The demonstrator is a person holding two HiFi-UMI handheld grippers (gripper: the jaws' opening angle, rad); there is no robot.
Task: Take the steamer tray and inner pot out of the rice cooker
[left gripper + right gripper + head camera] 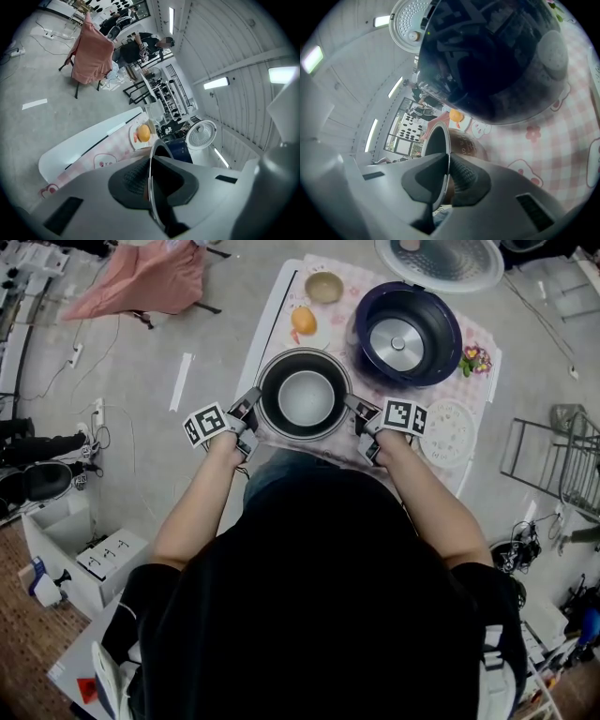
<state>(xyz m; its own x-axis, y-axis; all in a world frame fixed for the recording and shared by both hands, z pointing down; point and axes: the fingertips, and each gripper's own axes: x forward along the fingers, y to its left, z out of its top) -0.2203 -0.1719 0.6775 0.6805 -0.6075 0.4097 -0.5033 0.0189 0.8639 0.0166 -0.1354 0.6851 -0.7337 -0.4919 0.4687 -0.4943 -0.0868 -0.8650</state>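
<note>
The metal inner pot (pixel 305 397) is out of the cooker, over the near part of the pink checked tablecloth (pixel 281 315); I cannot tell whether it touches the cloth. My left gripper (pixel 253 409) is shut on the pot's left rim (pixel 151 168). My right gripper (pixel 357 412) is shut on its right rim (pixel 446 154). The dark blue rice cooker (pixel 408 334) stands open behind the pot, its lid (pixel 441 259) raised. The white perforated steamer tray (pixel 448 432) lies flat on the cloth to the right of my right gripper.
A small bowl (pixel 324 287) and an orange fruit (pixel 303 320) sit behind the pot at the left. A small bunch of flowers (pixel 473 359) lies right of the cooker. A chair draped in pink cloth (pixel 141 277) stands on the floor at far left.
</note>
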